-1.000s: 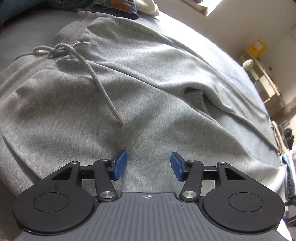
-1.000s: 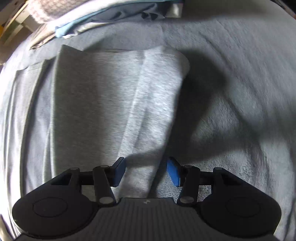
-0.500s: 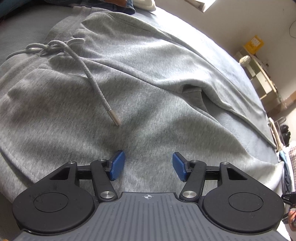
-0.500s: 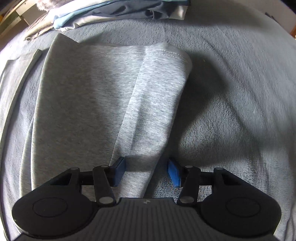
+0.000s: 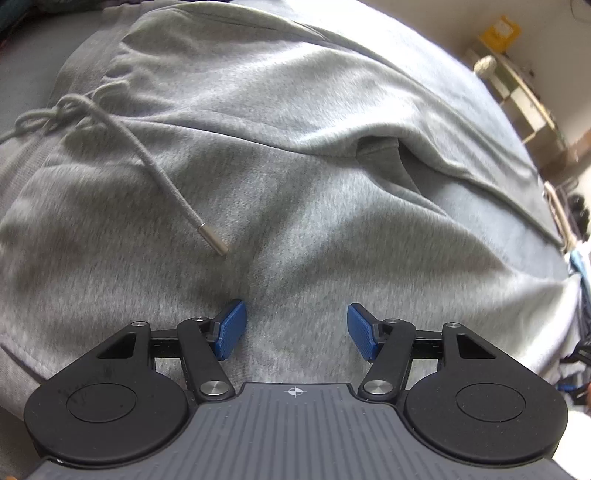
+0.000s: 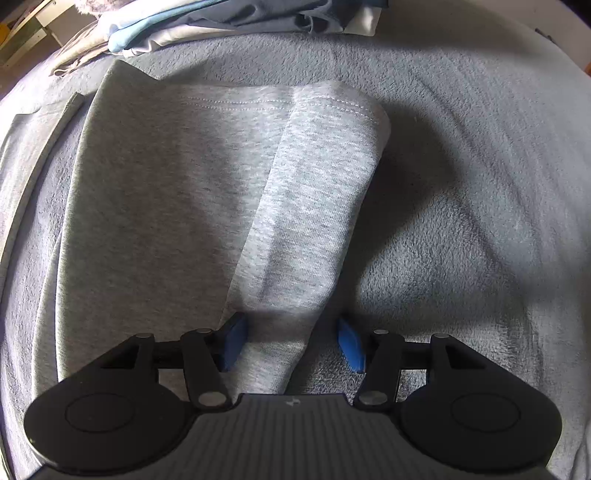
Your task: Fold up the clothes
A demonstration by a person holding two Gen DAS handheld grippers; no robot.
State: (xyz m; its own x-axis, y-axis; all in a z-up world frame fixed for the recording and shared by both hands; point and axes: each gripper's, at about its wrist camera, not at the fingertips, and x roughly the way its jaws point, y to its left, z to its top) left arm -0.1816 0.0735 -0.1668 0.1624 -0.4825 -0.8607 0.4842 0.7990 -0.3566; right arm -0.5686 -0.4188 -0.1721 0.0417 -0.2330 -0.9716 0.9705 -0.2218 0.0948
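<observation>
Grey sweatpants [image 5: 295, 155] are lying spread over a grey blanket [image 6: 461, 192], and everything here is placed against them. The left gripper [image 5: 293, 328] is hovering over the upper part of the sweatpants, pointing down at the fabric just below the metal tip of the drawstring [image 5: 162, 177]; its blue fingers [image 5: 231, 328] are standing apart with only flat cloth under the gap, and they have just been opening. A pocket slit [image 5: 388, 155] is gaping to the right of the drawstring. Beyond the sweatpants on that side, shelves [image 5: 517, 92] are showing, too blurred to read. The right gripper [image 6: 291, 341] is hanging over the leg end of the sweatpants [image 6: 303, 221], near the hem [image 6: 332, 107]; its fingers [image 6: 232, 339] are straddling the narrow folded strip of the leg, spread and seemingly not pressing it, though shadow is making contact on the left side hard to judge. A pile of clothes [image 6: 221, 18] is lying past the hem, at the far edge of the blanket.
</observation>
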